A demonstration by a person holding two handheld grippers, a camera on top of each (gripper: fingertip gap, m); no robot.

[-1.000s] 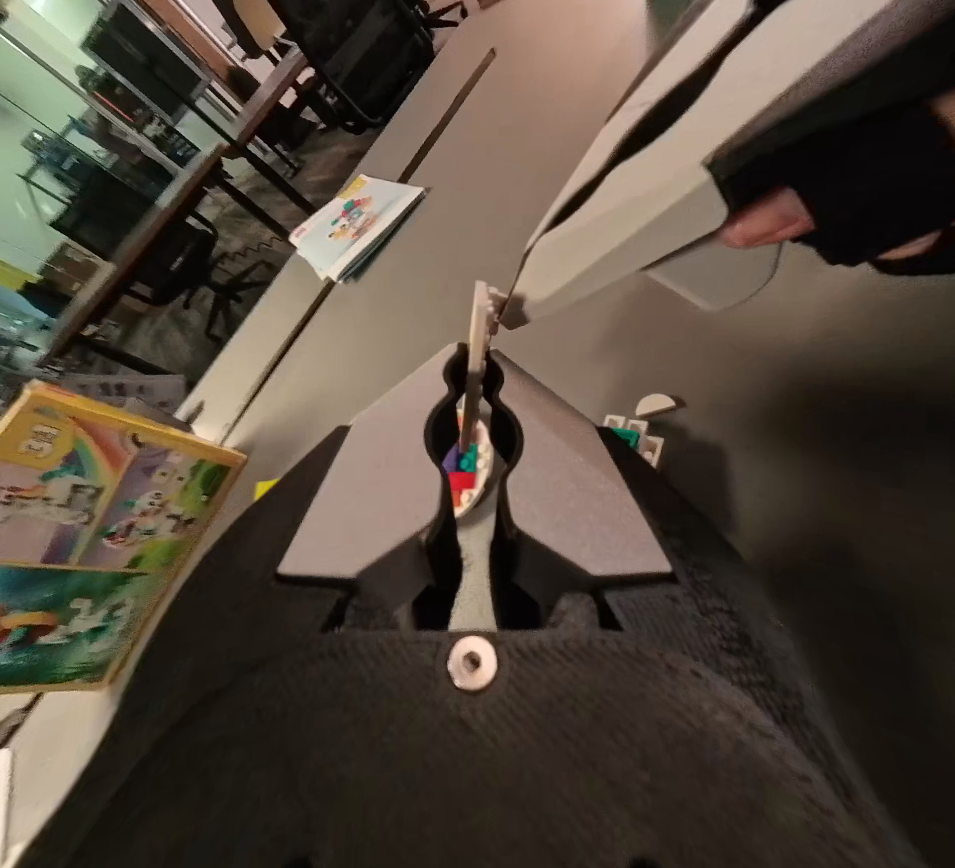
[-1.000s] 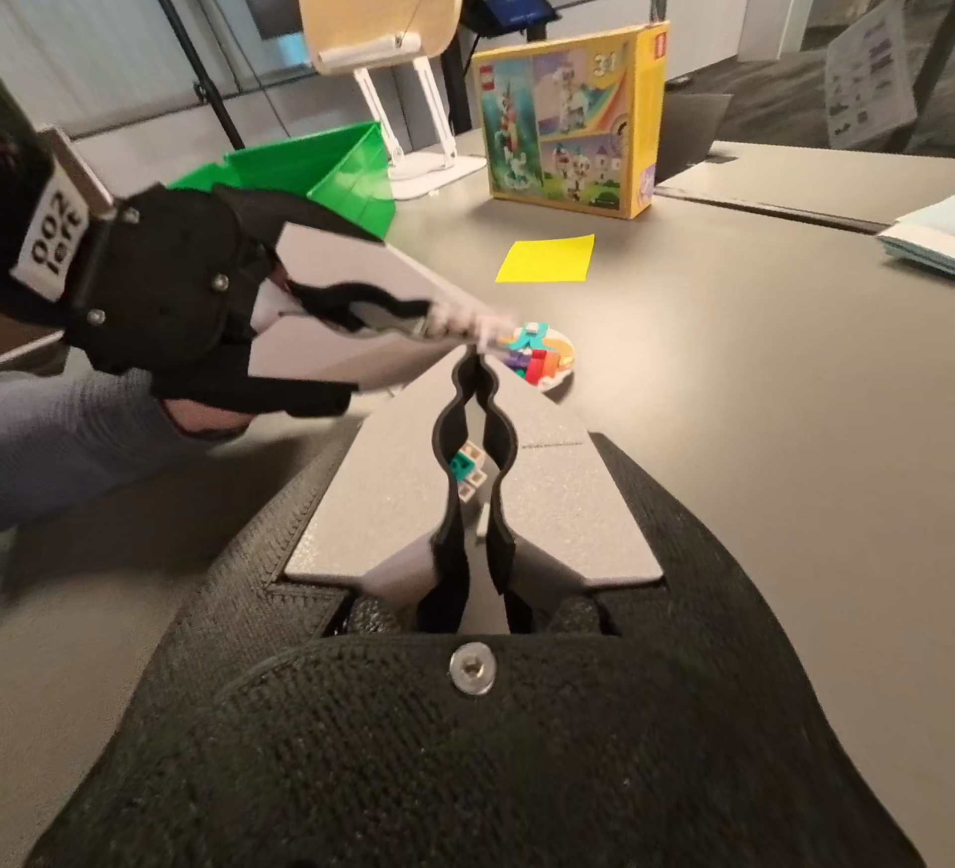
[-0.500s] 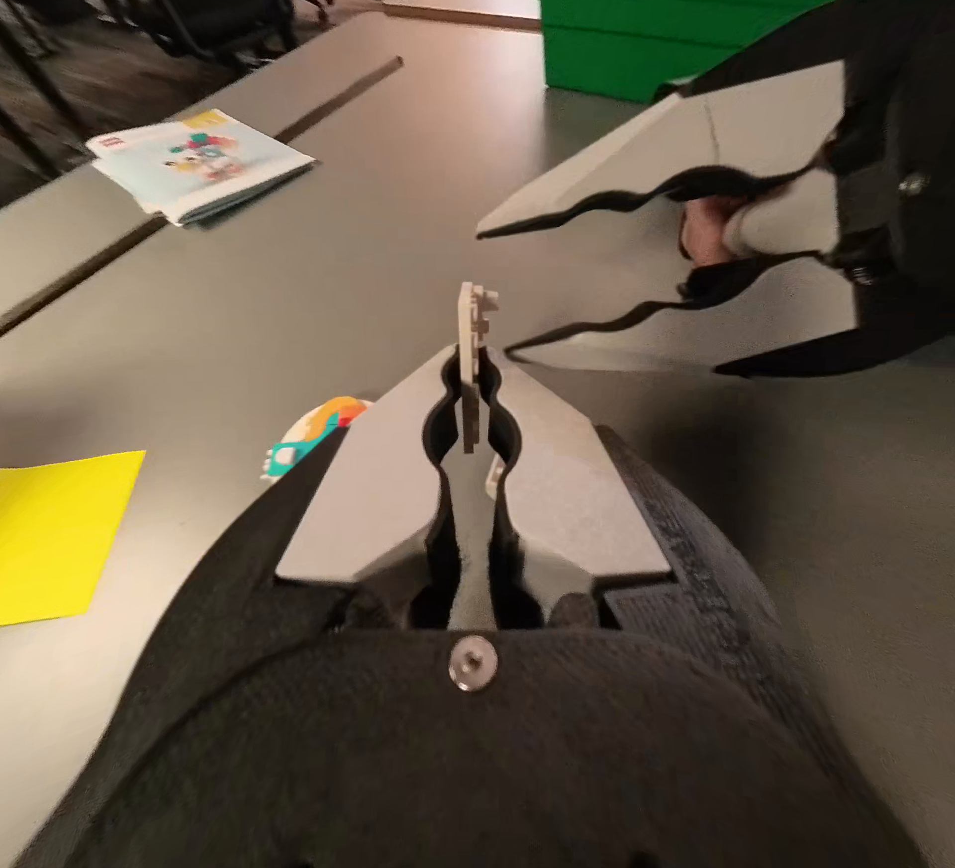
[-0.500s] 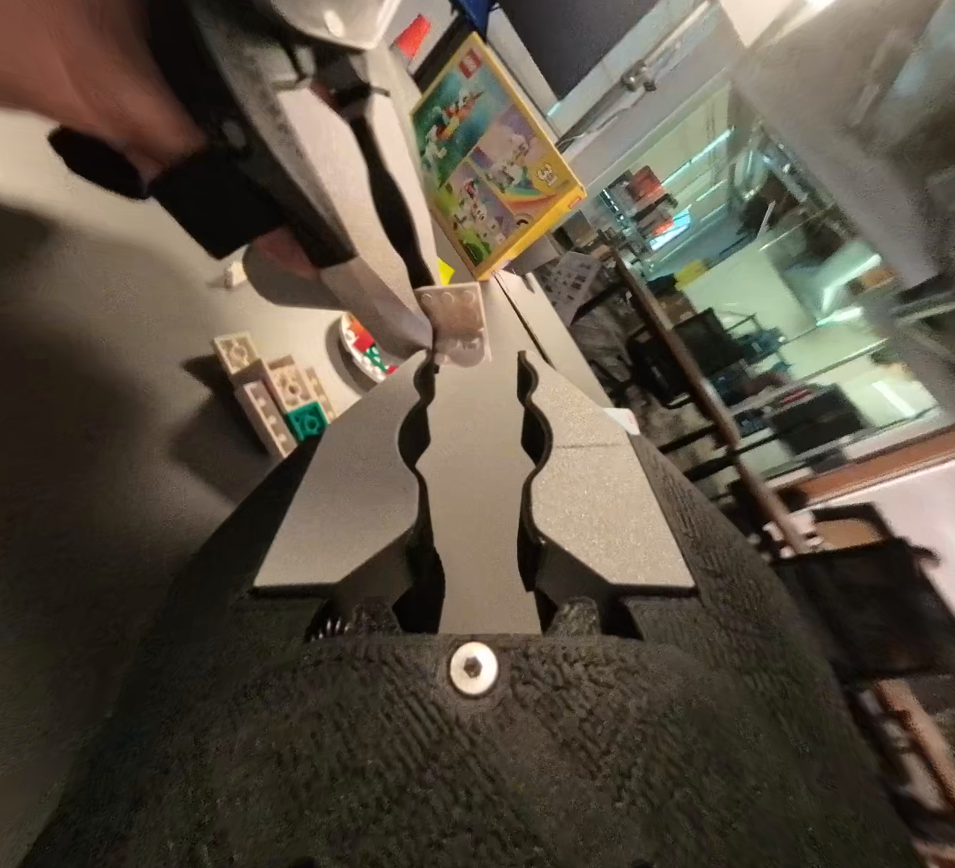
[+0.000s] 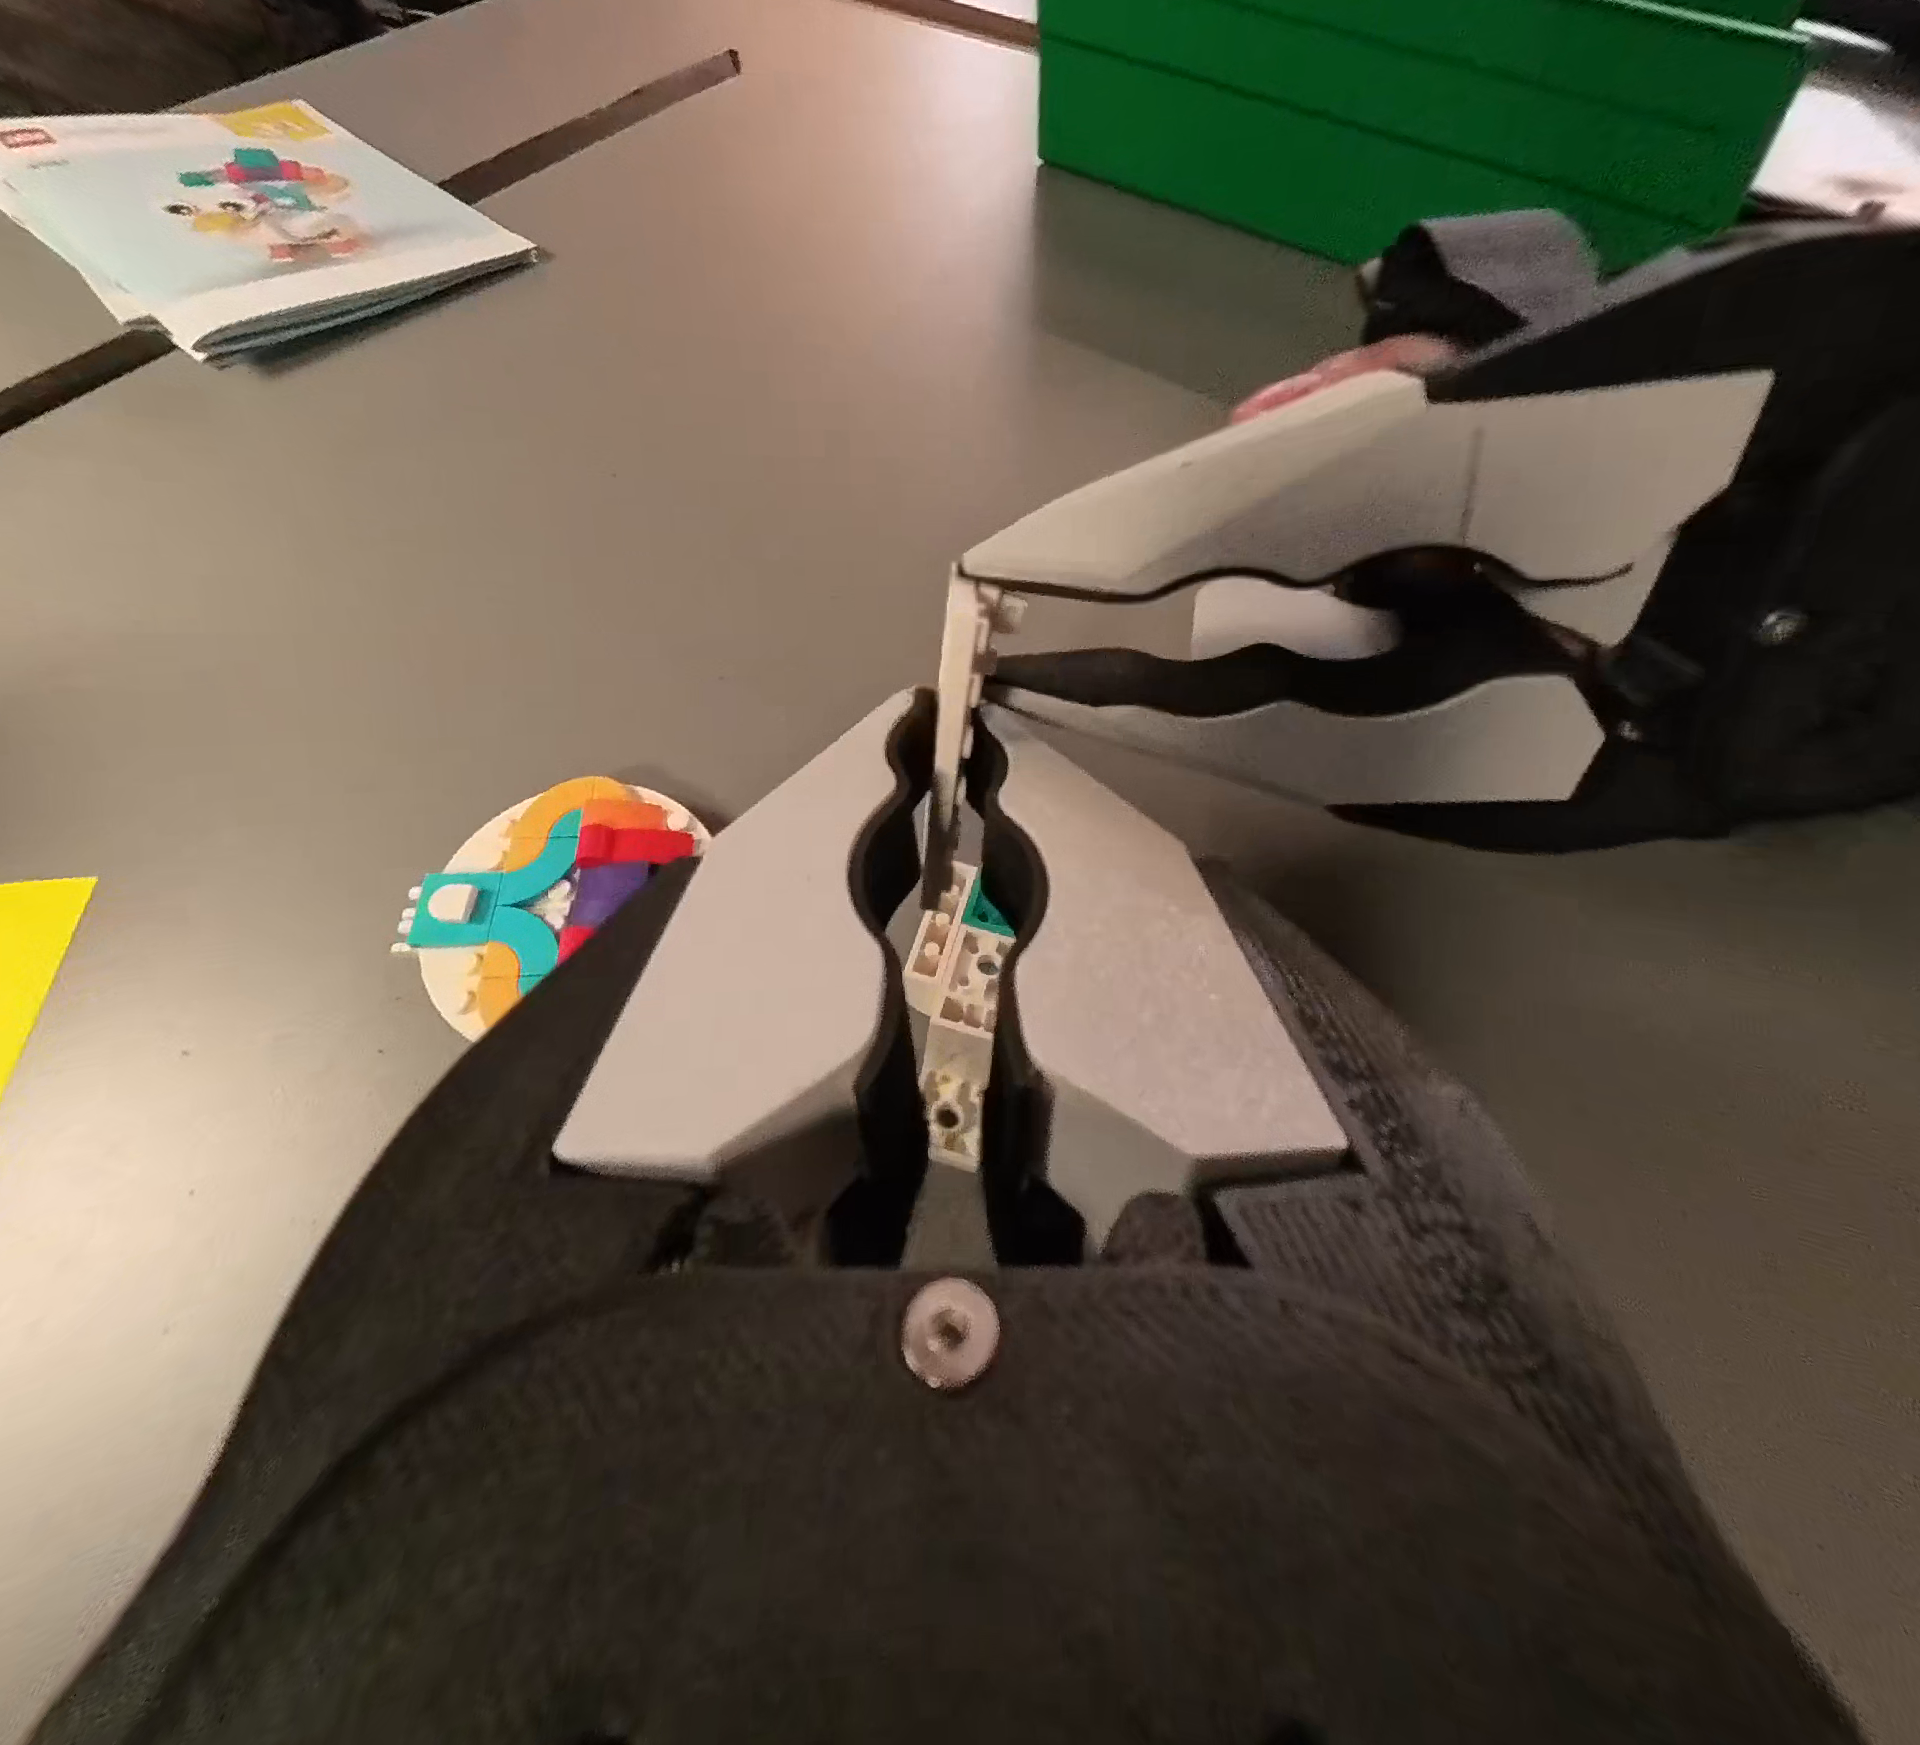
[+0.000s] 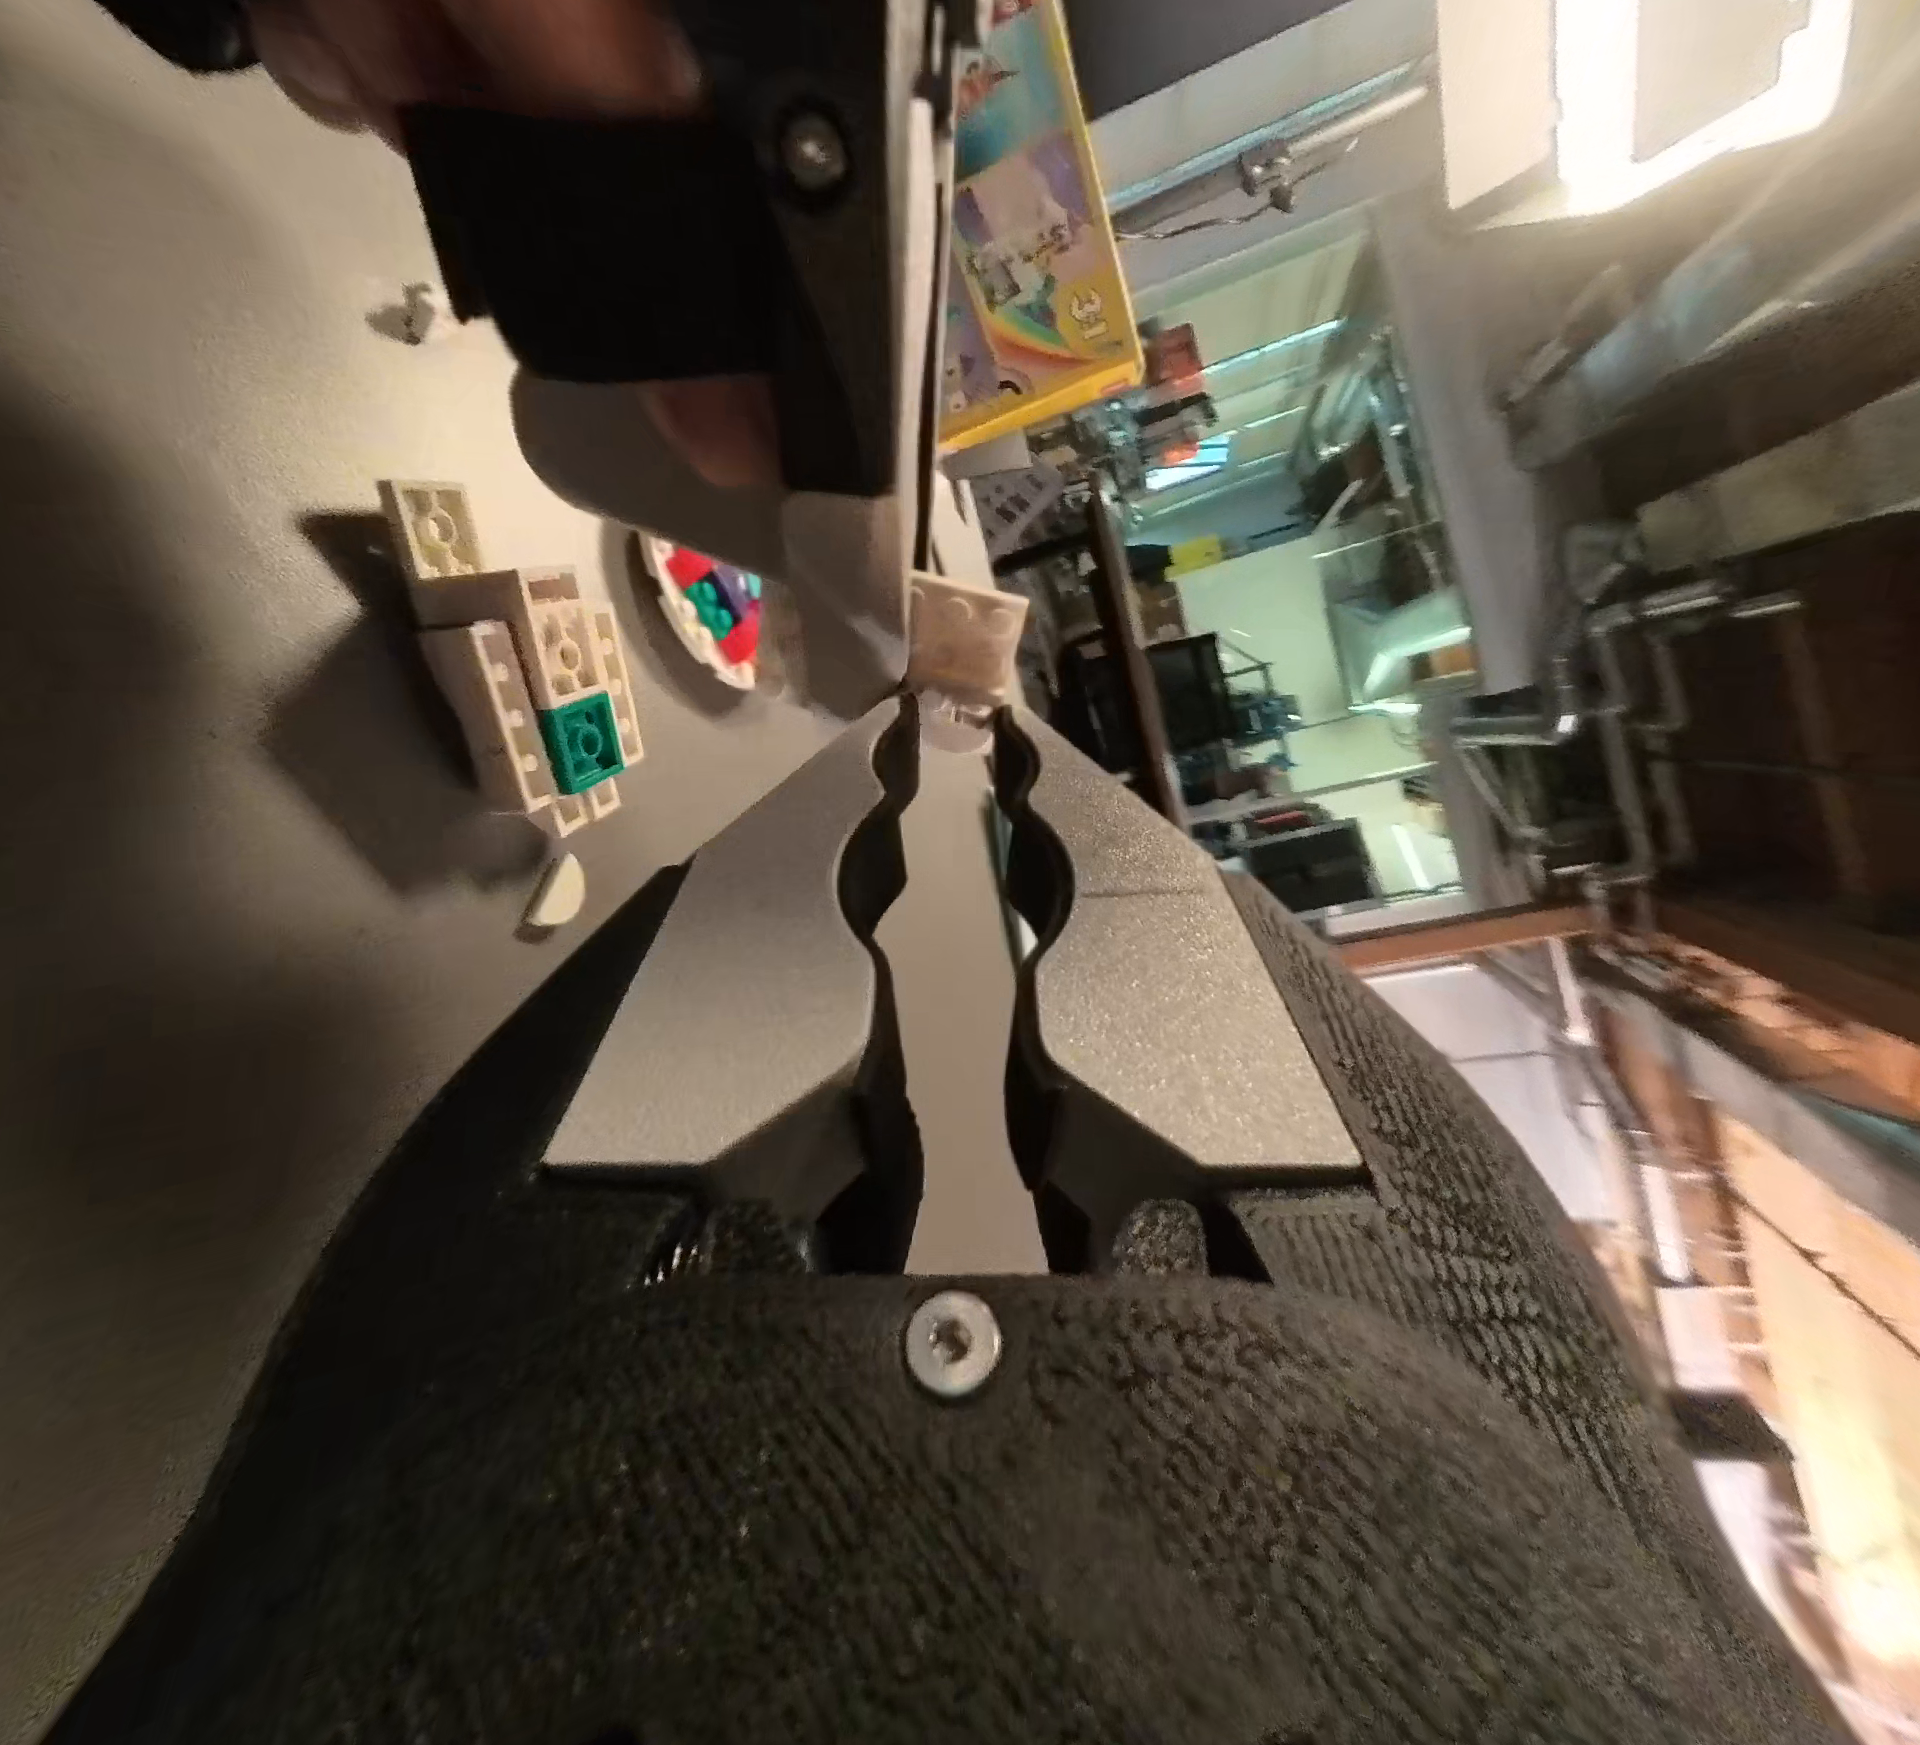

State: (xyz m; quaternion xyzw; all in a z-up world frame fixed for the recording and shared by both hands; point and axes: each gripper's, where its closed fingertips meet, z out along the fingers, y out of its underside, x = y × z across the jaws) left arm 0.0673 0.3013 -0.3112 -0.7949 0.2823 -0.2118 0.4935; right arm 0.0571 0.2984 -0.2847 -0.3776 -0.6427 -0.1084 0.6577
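- White plate piece (image 5: pixel 961 669) stands on edge, pinched between our left gripper (image 5: pixel 951 739) fingertips, which are clamped on its lower end; studs face 3 o'clock.
- Our right gripper (image 5: pixel 987 620) comes in from 3 o'clock in the left wrist view, its jaws parted with their tips straddling the plate's upper end; upper tip touches the top edge, lower tip is at the studded face. We cannot tell if it grips.
- In the right wrist view the right gripper (image 6: pixel 951 713) shows a clear gap between its fingers, with the plate (image 6: pixel 966 641) at the tips, at 12 o'clock.
- White brick cluster with a teal brick (image 5: pixel 961 957) lies on the table under the left gripper, seen through its finger gap; in the right wrist view it (image 6: pixel 530 667) sits at 10 o'clock.
- Round white disc with coloured bricks (image 5: pixel 551 885) lies on the table just at 9 o'clock of the left fingers.
- Small white half-round piece (image 6: pixel 556 895) lies near the cluster.
- Yellow note (image 5: pixel 31 957) at the far 9 o'clock edge.
- Booklet (image 5: pixel 249 220) at 10 o'clock, well apart.
- Green bin (image 5: pixel 1403 22) at 1 o'clock, far side of the grey table (image 5: pixel 675 448).
- Yellow toy box (image 6: pixel 1029 209) at 12 o'clock in the right wrist view.
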